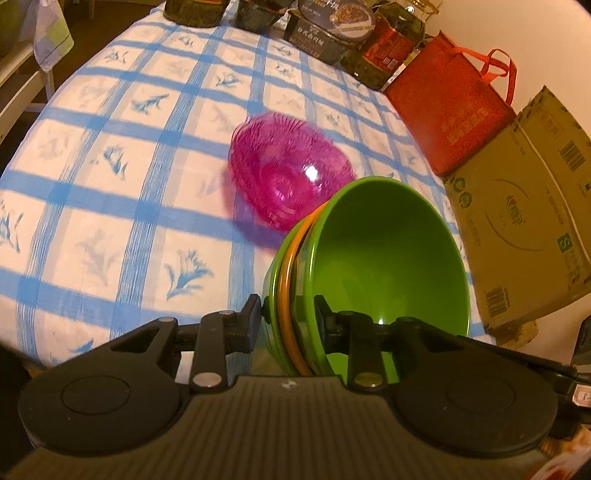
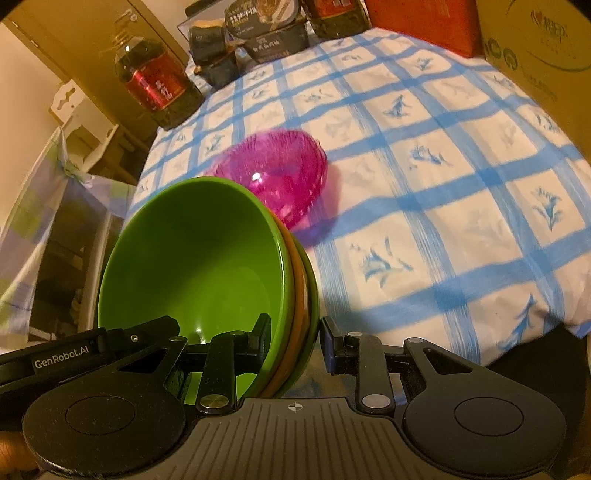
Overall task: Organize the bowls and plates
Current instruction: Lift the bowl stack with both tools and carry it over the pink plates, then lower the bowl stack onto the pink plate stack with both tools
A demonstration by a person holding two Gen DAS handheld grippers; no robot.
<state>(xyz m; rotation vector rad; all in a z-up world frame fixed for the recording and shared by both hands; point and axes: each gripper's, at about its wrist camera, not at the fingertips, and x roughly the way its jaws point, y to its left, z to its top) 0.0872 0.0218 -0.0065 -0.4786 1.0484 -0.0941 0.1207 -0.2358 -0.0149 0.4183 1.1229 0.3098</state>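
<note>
A stack of nested bowls, green (image 1: pixel 384 251) innermost with an orange rim (image 1: pixel 286 280) and another green one outside, is held tilted over the near edge of the checked tablecloth (image 1: pixel 129 166). My left gripper (image 1: pixel 288 317) is shut on the stack's rim at one side. My right gripper (image 2: pixel 295 339) is shut on the rim of the same stack (image 2: pixel 192 251) at the opposite side. A translucent pink bowl (image 1: pixel 288 166) sits just behind the stack on the cloth, blurred; in the right wrist view the pink bowl (image 2: pixel 280 173) lies past the green rim.
A red bag (image 1: pixel 450 110) and a cardboard box (image 1: pixel 524 214) stand along the table's right side. Food tubs (image 1: pixel 332 29) and a dark bottle (image 2: pixel 151 81) line the far edge. A cloth-draped chair (image 2: pixel 48 206) stands off the table's left.
</note>
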